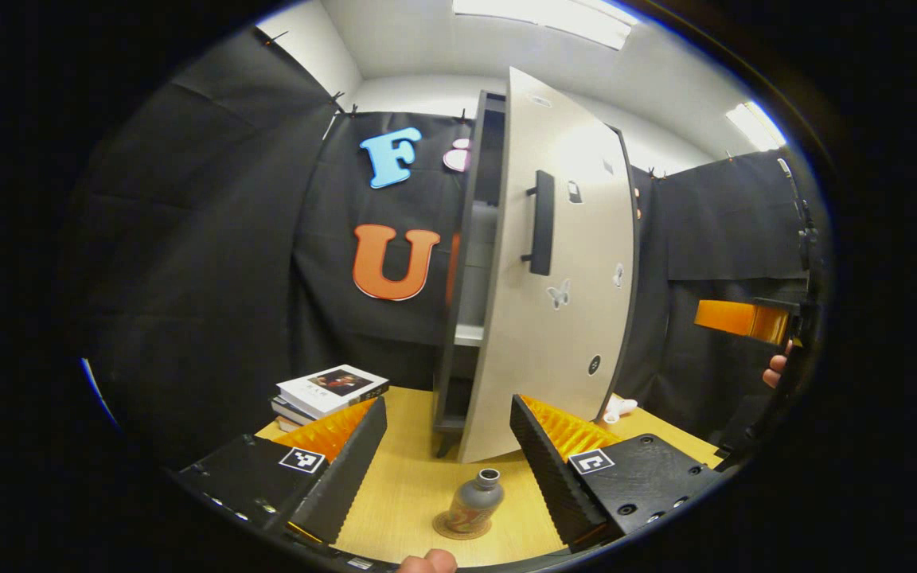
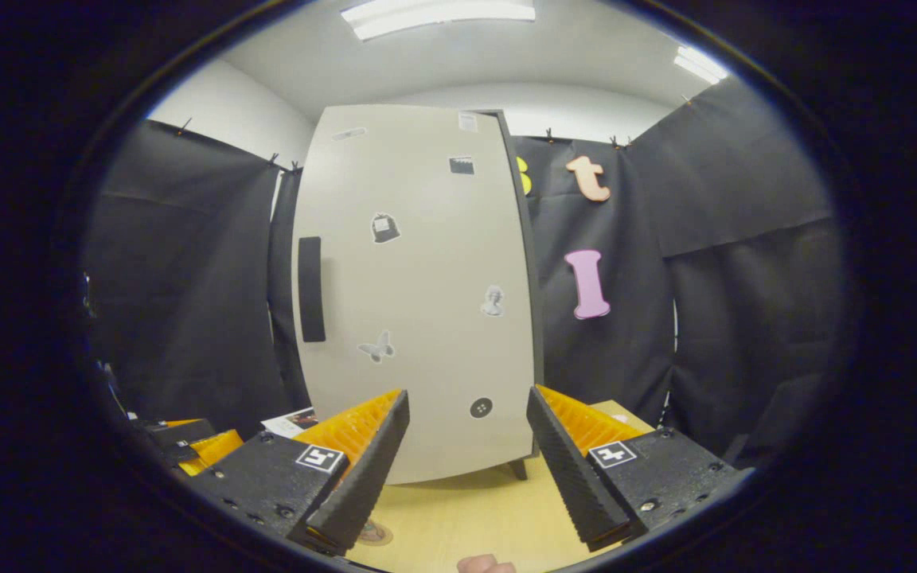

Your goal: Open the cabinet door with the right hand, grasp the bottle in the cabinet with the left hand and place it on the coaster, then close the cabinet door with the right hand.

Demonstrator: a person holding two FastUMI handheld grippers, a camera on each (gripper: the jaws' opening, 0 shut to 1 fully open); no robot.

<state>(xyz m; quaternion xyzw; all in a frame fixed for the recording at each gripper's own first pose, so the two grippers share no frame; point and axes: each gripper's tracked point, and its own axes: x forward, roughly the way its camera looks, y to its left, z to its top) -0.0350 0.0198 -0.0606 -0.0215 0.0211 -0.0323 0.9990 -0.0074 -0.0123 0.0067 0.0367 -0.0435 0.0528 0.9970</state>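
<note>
Your bottle [image 1: 477, 501] is small and grey, with a rounded body, a narrow neck and an open mouth at the top. It stands upright on the round brown coaster [image 1: 461, 525], which lies flat on the wooden surface [image 1: 411, 485].

In the left gripper view, your left gripper [image 1: 448, 446] is spread wide with nothing between its fingers. The bottle sits low between the two fingers and touches neither of them. The cabinet [image 1: 466, 270] stands on the surface just beyond the bottle, and its pale door [image 1: 562, 318] is ajar, showing a slice of the inside. One shelf edge shows through that gap; you cannot tell what, if anything, lies on it. A dark bar handle [image 1: 541, 223] runs upright on the door, and small stickers dot the panel. A stack of books [image 1: 329, 394] lies on the surface to the left of the cabinet.

In the right gripper view, your right gripper [image 2: 468, 438] is also spread apart and holds nothing. It faces the door front, near it but apart. The same gripper appears at the far right edge of the left gripper view, with fingertips of a hand just below it.
</note>
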